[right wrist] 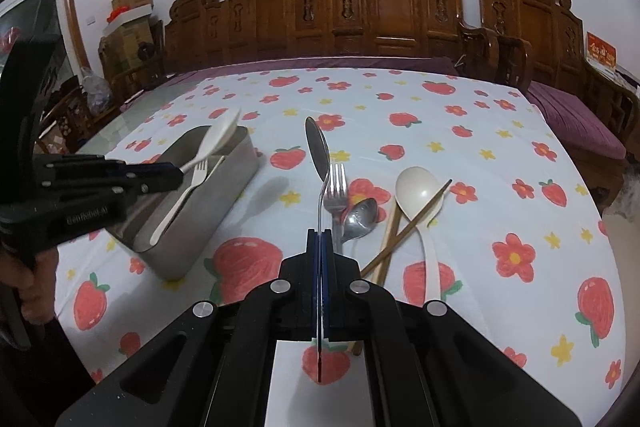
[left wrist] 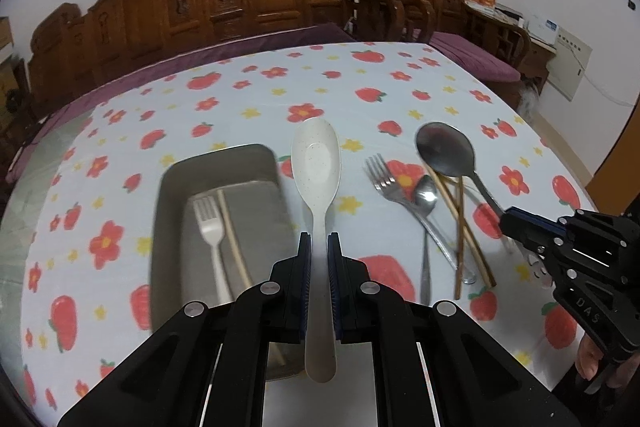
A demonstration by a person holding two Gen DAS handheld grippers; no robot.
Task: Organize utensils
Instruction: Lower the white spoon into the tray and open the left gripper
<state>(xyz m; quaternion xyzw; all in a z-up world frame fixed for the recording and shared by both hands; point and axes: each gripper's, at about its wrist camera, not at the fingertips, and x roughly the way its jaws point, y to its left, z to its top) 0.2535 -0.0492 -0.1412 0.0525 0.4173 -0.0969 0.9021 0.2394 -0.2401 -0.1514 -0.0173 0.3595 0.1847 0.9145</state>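
Cream rice paddle: held by the handle in the left gripper, pads closed on the narrow shaft below the blade; carried clear of the cloth, just beside and partly over the metal tray. Judged light, stiff plastic, smooth and somewhat slippery; blade-heavy, so a hold nearer the blade would likely resist swinging. Large steel spoon: clamped edge-on in the right gripper, jaws fully closed on the thin handle, bowl raised above the pile. Judged rigid, heavier than the plastic pieces, slick and prone to pivot in a narrow pinch; mid-handle the soundest place. Metal tray, on the left part of the floral tablecloth: already containing a white plastic fork and one pale chopstick. Remaining on the cloth, close together and partly overlapping: steel fork, small steel spoon, pair of brown chopsticks crossed, and a white ladle-shaped spoon with one chopstick lying across its bowl. Chopsticks judged light, thin and apt to roll; best taken near the middle, both together if possible. Steel fork handle partly hidden behind the right gripper. Nothing fragile apparent among the lot. Carved wooden bench beyond the table. A person's hand visible on the right gripper's grip.
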